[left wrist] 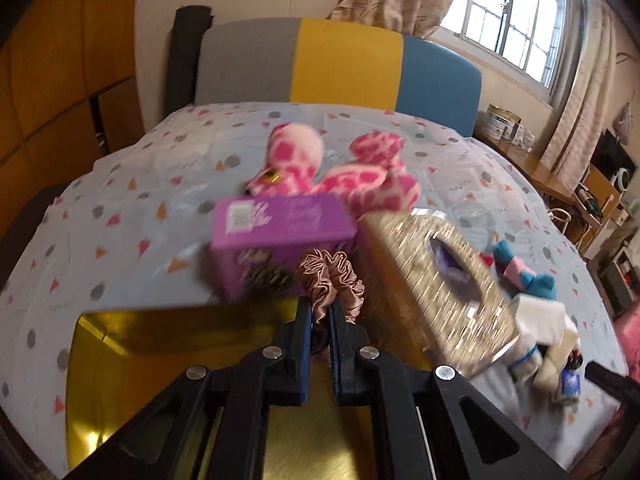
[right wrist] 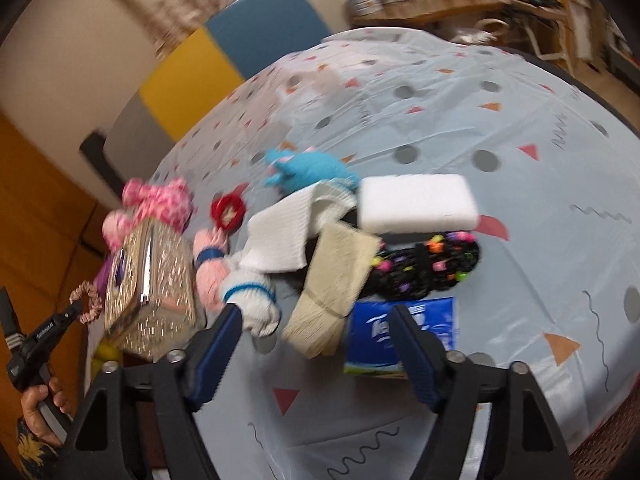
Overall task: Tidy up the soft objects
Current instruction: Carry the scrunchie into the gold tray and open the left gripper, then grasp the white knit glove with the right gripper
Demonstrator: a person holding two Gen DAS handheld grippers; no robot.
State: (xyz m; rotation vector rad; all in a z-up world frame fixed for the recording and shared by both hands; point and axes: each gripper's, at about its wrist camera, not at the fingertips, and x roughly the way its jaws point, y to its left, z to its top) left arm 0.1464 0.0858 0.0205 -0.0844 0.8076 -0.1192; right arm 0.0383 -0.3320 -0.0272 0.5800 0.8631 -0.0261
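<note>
My left gripper [left wrist: 320,308] is shut on a dusty-pink satin scrunchie [left wrist: 332,276], held above a gold tray [left wrist: 160,328] on the bed. The same scrunchie [right wrist: 86,302] shows at the far left of the right wrist view, in the left gripper [right wrist: 74,310] held by a hand [right wrist: 36,404]. My right gripper [right wrist: 316,316] stands open above a pile of soft things: a beige folded cloth [right wrist: 332,284], a white sock with a blue band [right wrist: 252,296], a white cloth [right wrist: 280,236] and a blue tissue pack [right wrist: 404,332]. Nothing is pressed between its fingers.
A glittery gold tissue box [left wrist: 436,280] and a purple box [left wrist: 276,236] stand on the patterned bedsheet [left wrist: 120,216]. A pink spotted plush [left wrist: 332,172] lies behind them. A white sponge [right wrist: 416,202], a black beaded item [right wrist: 432,268], a blue plush [right wrist: 312,168] and a red ring [right wrist: 228,210] lie nearby.
</note>
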